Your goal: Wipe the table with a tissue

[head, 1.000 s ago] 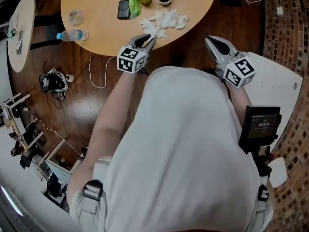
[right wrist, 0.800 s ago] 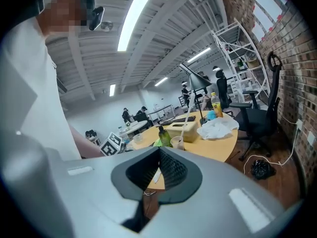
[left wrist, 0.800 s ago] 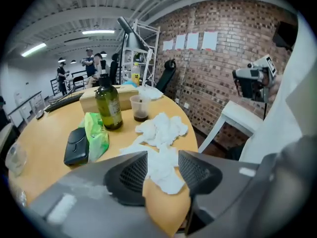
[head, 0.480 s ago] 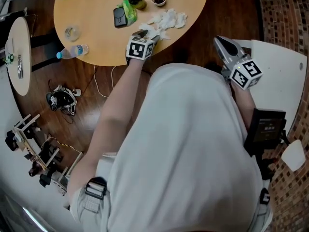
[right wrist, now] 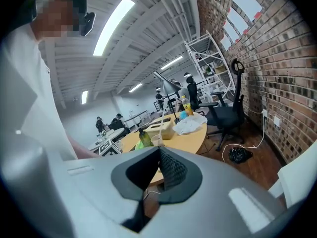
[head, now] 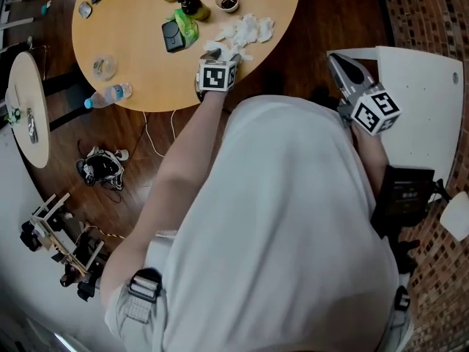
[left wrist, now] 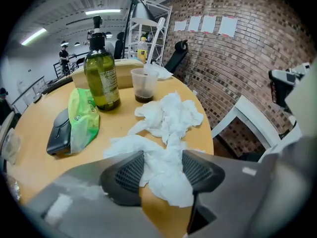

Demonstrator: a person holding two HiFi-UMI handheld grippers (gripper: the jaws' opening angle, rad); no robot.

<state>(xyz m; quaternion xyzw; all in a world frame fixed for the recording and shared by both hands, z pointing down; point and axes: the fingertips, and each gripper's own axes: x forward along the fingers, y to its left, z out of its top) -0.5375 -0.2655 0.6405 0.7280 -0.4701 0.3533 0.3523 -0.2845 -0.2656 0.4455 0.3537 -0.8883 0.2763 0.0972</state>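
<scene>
A heap of crumpled white tissues lies near the right front edge of the round wooden table. My left gripper reaches over that edge and points steeply down at the heap's near end. In the left gripper view its jaws stand wide open on either side of a tissue wad, which rests on the tabletop. My right gripper hangs off the table to the right, above the floor. It is shut, its pads meeting at the tip, with nothing held.
Behind the tissues stand a green soap bottle and a paper cup, with a green packet over a black device. A water bottle lies at the table's left edge. A white chair is at the right.
My left gripper has moved forward over the table's edge and sunk onto the near end of the tissue heap. My right gripper has drifted slightly rightward, still off the table.
</scene>
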